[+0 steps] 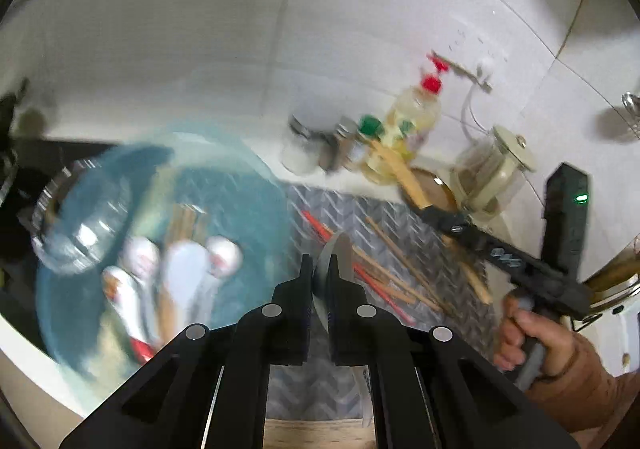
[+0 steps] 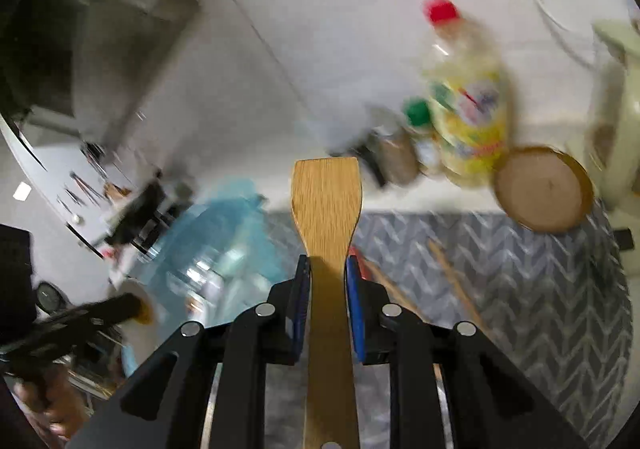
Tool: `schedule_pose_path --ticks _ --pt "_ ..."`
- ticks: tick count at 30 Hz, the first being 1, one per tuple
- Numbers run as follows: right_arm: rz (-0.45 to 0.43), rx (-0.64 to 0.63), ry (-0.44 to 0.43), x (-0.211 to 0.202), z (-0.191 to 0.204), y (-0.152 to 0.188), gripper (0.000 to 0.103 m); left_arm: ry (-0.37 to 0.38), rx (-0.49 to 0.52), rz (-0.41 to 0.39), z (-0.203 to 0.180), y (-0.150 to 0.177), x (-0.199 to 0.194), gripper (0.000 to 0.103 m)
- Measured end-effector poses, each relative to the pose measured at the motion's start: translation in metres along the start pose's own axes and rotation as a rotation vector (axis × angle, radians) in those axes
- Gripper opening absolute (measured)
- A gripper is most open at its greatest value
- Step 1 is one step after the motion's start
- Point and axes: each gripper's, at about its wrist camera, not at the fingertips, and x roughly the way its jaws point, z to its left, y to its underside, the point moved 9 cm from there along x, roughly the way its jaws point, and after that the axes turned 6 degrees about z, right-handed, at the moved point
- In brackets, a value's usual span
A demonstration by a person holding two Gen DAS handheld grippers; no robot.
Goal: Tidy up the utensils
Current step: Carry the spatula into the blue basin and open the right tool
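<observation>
inspector: currently you are mid-carry on both sides. your right gripper (image 2: pixel 328 265) is pinched on the handle of a wooden spatula (image 2: pixel 327 193), blade forward and lifted above the mat (image 2: pixel 540 289). your left gripper (image 1: pixel 320 269) is pressed together on a thin grey blade, a knife (image 1: pixel 340 253) as best i can judge through the blur.

operator: where does the rest lie?

inspector: the blue basin (image 1: pixel 248 185) on the left holds white spoons (image 1: pixel 188 269) and some wooden sticks. loose chopsticks (image 1: pixel 396 273), brown ones and a red pair, lie scattered on the mat just ahead of the left gripper. bottles (image 1: pixel 412 121) and a round wooden lid (image 2: pixel 544 189) stand along the wall, outside the job.

operator: and the step?

inspector: sorting, i judge, with two items in transit and the chopsticks not yet gathered. no holder is visible in either view, so i cannot tell you the destination.

operator: next move?

inspector: keep both grips firm until each piece is over its place, and keep the two tools apart. mind the knife: it is thin in the pads and could twist.
</observation>
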Motion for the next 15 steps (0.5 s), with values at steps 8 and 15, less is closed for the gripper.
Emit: schedule_pose_path --ticks 8,15 --pt "0.045 0.055 -0.059 0.057 0.105 0.005 0.018 -0.141 0.066 0.098 0.112 -0.014 0.017 0.007" --pt "0.199 0.031 0.113 0.135 0.143 0.044 0.019 -0.126 0.090 0.264 0.166 -0.001 0.076 0.007"
